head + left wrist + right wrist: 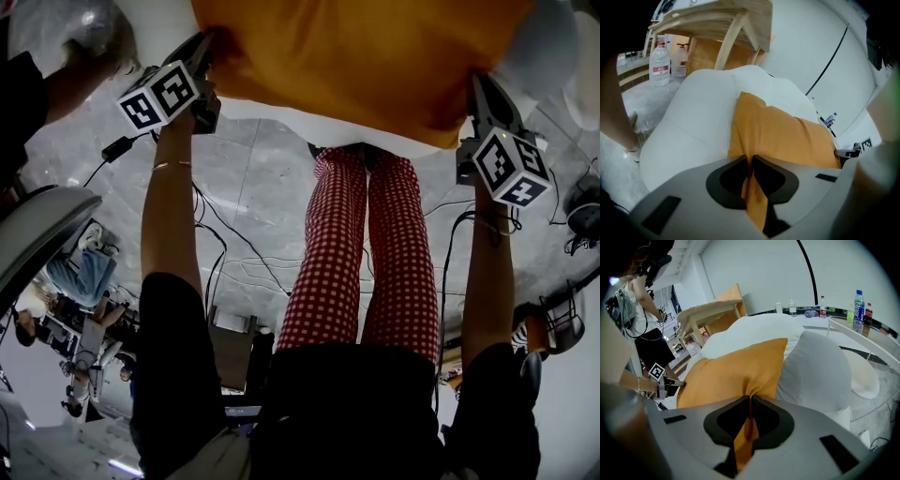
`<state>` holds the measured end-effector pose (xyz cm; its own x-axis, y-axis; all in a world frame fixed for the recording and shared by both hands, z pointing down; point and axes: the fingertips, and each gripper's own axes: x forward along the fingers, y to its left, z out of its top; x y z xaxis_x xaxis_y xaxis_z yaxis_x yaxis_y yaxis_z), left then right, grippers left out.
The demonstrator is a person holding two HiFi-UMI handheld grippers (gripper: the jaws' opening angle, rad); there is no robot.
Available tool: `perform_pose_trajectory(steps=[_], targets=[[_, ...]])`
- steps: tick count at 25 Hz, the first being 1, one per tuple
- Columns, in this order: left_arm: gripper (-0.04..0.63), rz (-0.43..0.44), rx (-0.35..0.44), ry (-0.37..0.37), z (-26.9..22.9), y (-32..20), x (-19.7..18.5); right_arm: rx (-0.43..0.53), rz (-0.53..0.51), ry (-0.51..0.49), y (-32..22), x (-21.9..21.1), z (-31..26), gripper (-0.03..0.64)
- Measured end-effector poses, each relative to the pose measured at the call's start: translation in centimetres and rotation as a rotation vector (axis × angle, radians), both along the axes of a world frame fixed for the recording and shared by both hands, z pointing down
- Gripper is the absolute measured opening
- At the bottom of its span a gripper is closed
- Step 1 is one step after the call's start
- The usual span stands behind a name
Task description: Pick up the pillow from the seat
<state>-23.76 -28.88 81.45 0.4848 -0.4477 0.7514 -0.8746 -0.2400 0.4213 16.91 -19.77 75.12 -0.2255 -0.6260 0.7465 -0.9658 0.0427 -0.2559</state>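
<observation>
I have both grippers on the orange fabric pillow (366,56), which fills the top middle of the head view and lies on the white padded seat (689,117). My left gripper (751,161) is clamped on a pinch of the orange cloth at one corner. In the left gripper view the two dark pads are pressed together at the bottom centre of the frame, with a fold of fabric running down between them. My right gripper (750,401) is closed the same way on the opposite corner, with a strip of orange cloth squeezed between its pads at the bottom centre of the right gripper view. In the head view the left gripper sits at the pillow's upper left edge and the right gripper at its upper right edge, so the pillow spans the space between them. The grasp, I judge, is made on both sides. What is left is the lift itself. In both gripper views the pillow's body looks to be resting on the seat, and in the right gripper view it lies right beside a pale grey rounded cushion (815,366) in the right half of the frame. I see no gap under it, so I count the pillow as gripped but not yet raised clear of the seat.
</observation>
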Motion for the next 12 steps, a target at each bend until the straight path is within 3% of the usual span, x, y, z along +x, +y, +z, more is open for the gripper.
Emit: perform_pose_trajectory(steps=[8,12], targets=[[0.018,0.062,0.004,-0.092,-0.4,0.7,0.6,-0.001,0.025,-0.022,0.6,0.4,0.0,0.044],[0.015,0.070,0.011,-0.091,-1.2,1.1,0.6,0.001,0.027,-0.028,0.7,0.5,-0.2,0.041]])
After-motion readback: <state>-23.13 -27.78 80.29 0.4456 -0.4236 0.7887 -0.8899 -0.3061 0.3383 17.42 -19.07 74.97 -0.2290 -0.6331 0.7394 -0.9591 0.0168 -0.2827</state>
